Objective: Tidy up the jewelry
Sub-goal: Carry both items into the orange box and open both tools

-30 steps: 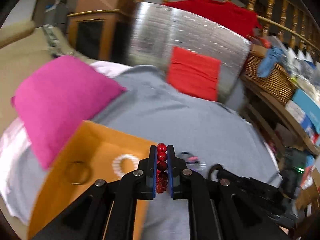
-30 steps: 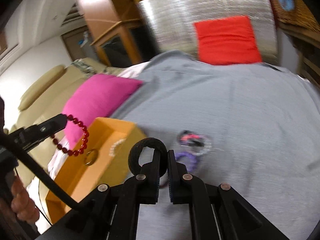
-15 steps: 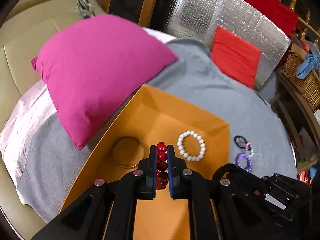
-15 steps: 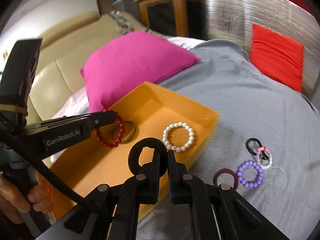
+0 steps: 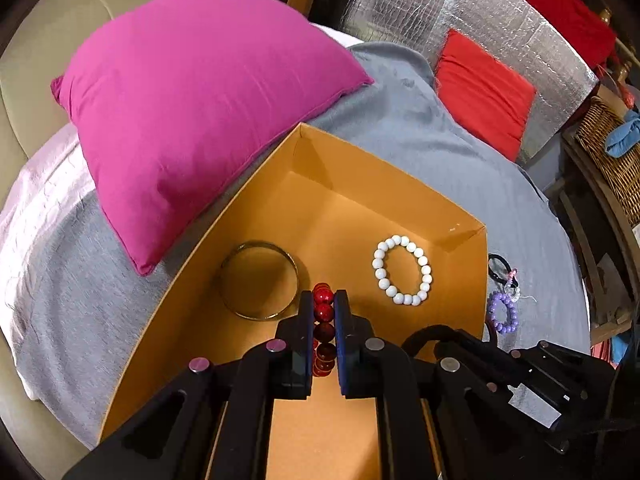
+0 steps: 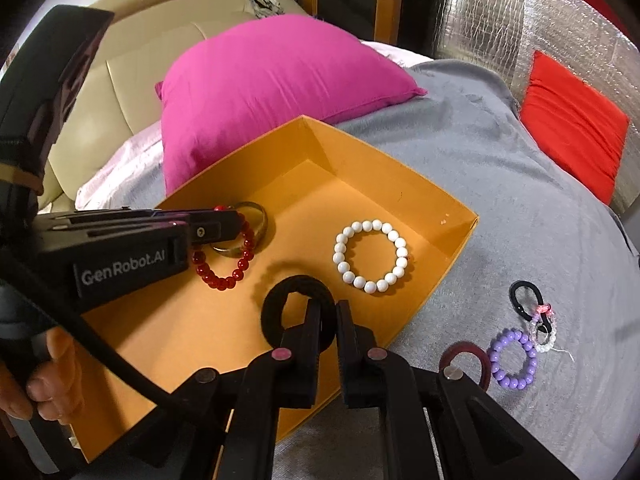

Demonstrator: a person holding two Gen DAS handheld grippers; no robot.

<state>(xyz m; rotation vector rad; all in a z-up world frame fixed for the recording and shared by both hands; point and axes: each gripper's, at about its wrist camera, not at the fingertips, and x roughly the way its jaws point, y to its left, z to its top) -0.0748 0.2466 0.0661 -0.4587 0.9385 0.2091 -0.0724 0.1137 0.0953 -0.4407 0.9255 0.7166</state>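
Poised over the orange box (image 6: 448, 248) for the drop: left gripper (image 5: 324, 312) clamped on red beads (image 6: 224, 256), right gripper (image 6: 328, 320) pinching a black band (image 6: 276, 300), bangle (image 5: 260, 280) and white bracelet (image 6: 370, 256) already inside.

Both tools are matte black plastic with round silver screws; the left gripper (image 6: 236, 220) bears white "GenRobot.AI" lettering and trails a thick black cable (image 6: 108, 360)
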